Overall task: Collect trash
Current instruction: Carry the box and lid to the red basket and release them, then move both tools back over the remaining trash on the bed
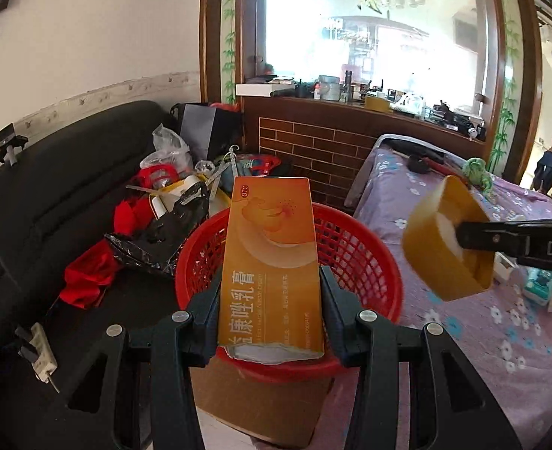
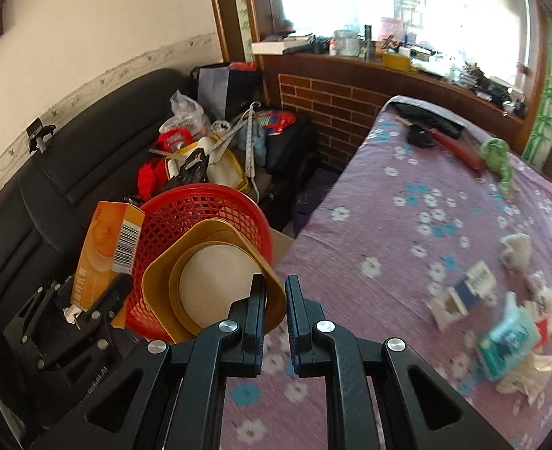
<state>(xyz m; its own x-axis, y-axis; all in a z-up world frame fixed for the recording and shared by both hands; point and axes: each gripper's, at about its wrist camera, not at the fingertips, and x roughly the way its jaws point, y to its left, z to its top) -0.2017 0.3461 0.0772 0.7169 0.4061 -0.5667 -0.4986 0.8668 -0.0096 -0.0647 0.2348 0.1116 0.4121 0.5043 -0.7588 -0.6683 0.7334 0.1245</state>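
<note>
Nearest my left claw is the flat orange cardboard box, clamped between both fingers above the round red mesh basket, whose inside I cannot see. Right claw pinches the rim of a yellow paper bowl at the basket's edge. Smaller cartons and wrappers lie scattered on the purple floral bed.

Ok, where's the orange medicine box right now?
The orange medicine box is clamped between the left gripper fingers, held over the red mesh basket; in the right wrist view it shows at the basket's left.
</note>
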